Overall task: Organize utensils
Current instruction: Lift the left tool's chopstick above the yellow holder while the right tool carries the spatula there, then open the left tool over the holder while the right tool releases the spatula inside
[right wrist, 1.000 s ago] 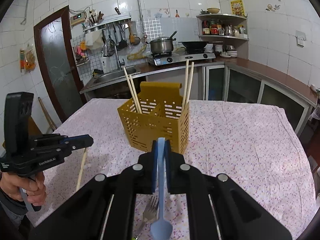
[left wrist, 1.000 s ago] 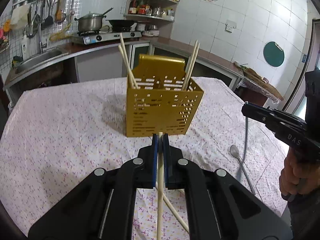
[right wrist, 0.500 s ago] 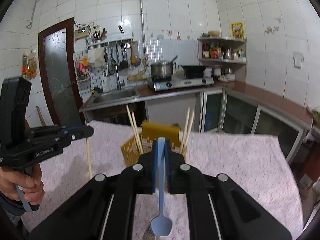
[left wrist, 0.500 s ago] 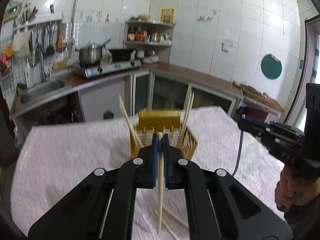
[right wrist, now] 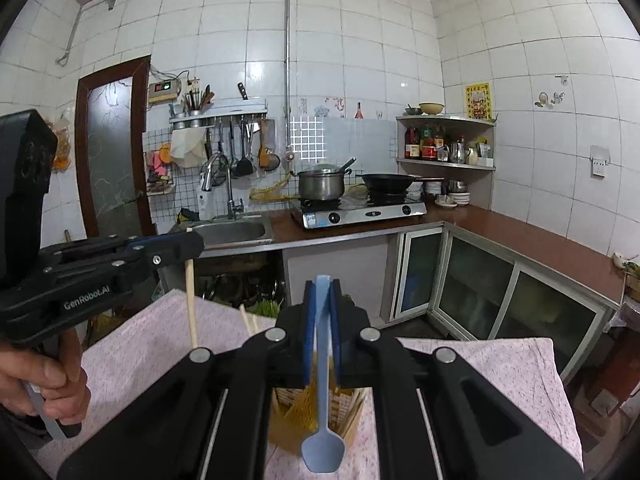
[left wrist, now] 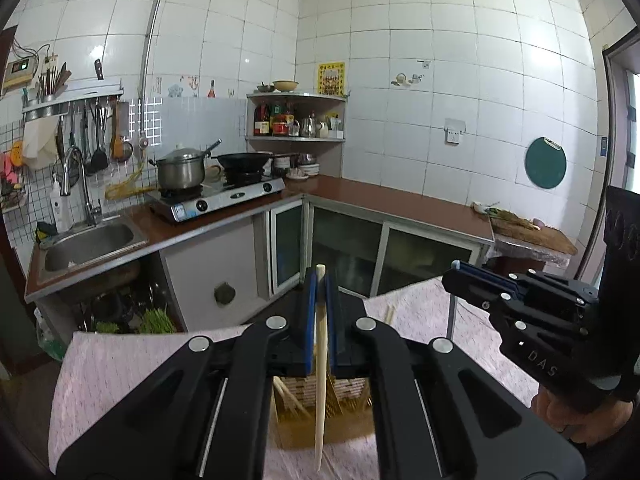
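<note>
Gripping a single pale wooden chopstick (left wrist: 320,380), the left tongs (left wrist: 319,292) are pressed nearly together on its upper part, so the stick hangs down almost upright with its top poking just above the blue pads (left wrist: 309,320). The right tongs (right wrist: 321,304) are likewise clamped tight, on the handle of a light blue spoon (right wrist: 322,432) whose bowl dangles below them. Both utensils are in the air, clear of the surface (right wrist: 132,356) with its flowered pink cloth.

Directly beneath each pair of tongs sits the gold perforated utensil holder (left wrist: 308,400), seen from above through the gap between the arms. It already has chopsticks standing in it: a few tips lean out on one side (right wrist: 250,320), and more slant inside the holder in the left wrist view. How many are in it, and which compartment they occupy, I cannot tell, since the tongs cover most of the holder.

My reading is that the job is partly done: some chopsticks are stowed, and two more pieces are lifted and lined up over the holder but not yet in it. What remains is lowering the chopstick and the spoon in and letting go. Whether other utensils are left on the surface is hidden from both cameras.
</note>
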`<state>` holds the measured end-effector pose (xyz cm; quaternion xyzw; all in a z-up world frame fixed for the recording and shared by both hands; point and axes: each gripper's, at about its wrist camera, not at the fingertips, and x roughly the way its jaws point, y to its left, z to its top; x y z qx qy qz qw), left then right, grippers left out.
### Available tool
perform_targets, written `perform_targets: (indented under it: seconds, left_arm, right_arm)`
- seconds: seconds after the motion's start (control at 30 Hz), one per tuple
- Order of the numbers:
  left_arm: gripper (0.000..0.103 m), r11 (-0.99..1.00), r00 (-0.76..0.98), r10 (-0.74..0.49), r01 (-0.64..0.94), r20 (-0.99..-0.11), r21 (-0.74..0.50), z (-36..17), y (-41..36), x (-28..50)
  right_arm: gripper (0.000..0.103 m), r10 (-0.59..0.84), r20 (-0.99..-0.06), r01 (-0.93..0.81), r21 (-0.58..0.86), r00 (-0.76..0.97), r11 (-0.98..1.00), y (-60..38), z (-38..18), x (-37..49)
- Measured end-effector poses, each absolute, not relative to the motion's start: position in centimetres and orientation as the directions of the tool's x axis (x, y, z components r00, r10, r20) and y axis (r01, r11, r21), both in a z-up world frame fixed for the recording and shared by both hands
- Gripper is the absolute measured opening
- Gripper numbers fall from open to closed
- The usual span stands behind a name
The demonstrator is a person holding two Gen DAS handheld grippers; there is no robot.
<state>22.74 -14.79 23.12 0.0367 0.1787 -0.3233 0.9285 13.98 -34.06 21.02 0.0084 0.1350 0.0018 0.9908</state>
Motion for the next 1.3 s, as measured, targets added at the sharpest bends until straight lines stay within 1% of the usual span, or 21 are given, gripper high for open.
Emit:
perform_targets:
  seconds: [0.13, 0.27, 0.4, 0.6, 0.77, 0.9, 0.97, 1.0, 1.03, 1.1, 1.23, 1.3]
  left_arm:
    - [0.003, 0.792, 0.734, -0.59, 0.607, -0.336, -0.065, 23.8, -15.2, 24.9]
    - [0.003, 0.797, 0.747, -0.59, 0.599, -0.305, -0.076, 24.6, -15.5, 26.6]
    - [0.003, 0.804, 0.757, -0.584, 0.589, -0.293, -0.078, 24.0, -16.0, 27.8]
    - [0.003, 0.804, 0.744, -0.582, 0.586, -0.329, -0.098, 21.1, -16.8, 29.4]
    - [0.004, 0.813, 0.736, -0.569, 0.571, -0.367, -0.116, 18.0, -16.6, 30.2]
    - [0.004, 0.825, 0.734, -0.553, 0.55, -0.394, -0.131, 16.4, -15.9, 30.5]
    - [0.012, 0.825, 0.732, -0.551, 0.549, -0.401, -0.132, 16.0, -15.4, 30.3]
    - [0.022, 0.828, 0.736, -0.547, 0.546, -0.399, -0.128, 16.0, -15.3, 30.0]
    - [0.028, 0.83, 0.739, -0.544, 0.543, -0.396, -0.126, 16.1, -15.1, 29.7]
    - [0.029, 0.829, 0.74, -0.547, 0.543, -0.392, -0.131, 16.3, -14.4, 29.0]
    - [0.038, 0.842, 0.749, -0.528, 0.525, -0.4, -0.127, 16.0, -12.4, 27.0]
    - [0.041, 0.852, 0.75, -0.512, 0.504, -0.42, -0.138, 15.1, -11.1, 26.0]
  right_arm:
    - [0.007, 0.006, -0.254, 0.003, 0.036, 0.967, 0.999, -34.6, 20.9, 15.8]
    - [0.007, 0.017, -0.259, -0.004, 0.048, 0.966, 0.999, -34.9, 20.3, 17.7]
    - [0.007, 0.018, -0.261, -0.007, 0.043, 0.965, 0.999, -34.8, 19.6, 19.0]
    - [0.007, 0.023, -0.285, -0.006, 0.062, 0.958, 0.998, -34.9, 17.6, 20.4]
    - [0.008, 0.029, -0.328, -0.004, 0.079, 0.944, 0.997, -35.0, 15.6, 21.0]
    - [0.009, 0.031, -0.332, 0.001, 0.094, 0.943, 0.996, -35.5, 15.2, 20.6]
    - [0.009, 0.034, -0.333, 0.001, 0.104, 0.942, 0.995, -35.7, 15.4, 20.4]
    - [0.009, 0.032, -0.334, 0.003, 0.104, 0.942, 0.995, -35.8, 15.5, 20.2]
    - [0.009, 0.026, -0.335, 0.008, 0.101, 0.942, 0.995, -35.8, 15.6, 20.0]
    - [0.009, 0.02, -0.331, 0.015, 0.102, 0.943, 0.995, -36.0, 15.9, 19.2]
    - [0.009, -0.01, -0.341, 0.043, 0.092, 0.94, 0.995, -36.7, 15.7, 16.5]
    - [0.014, -0.039, -0.356, 0.074, 0.087, 0.934, 0.993, -37.6, 15.0, 14.3]
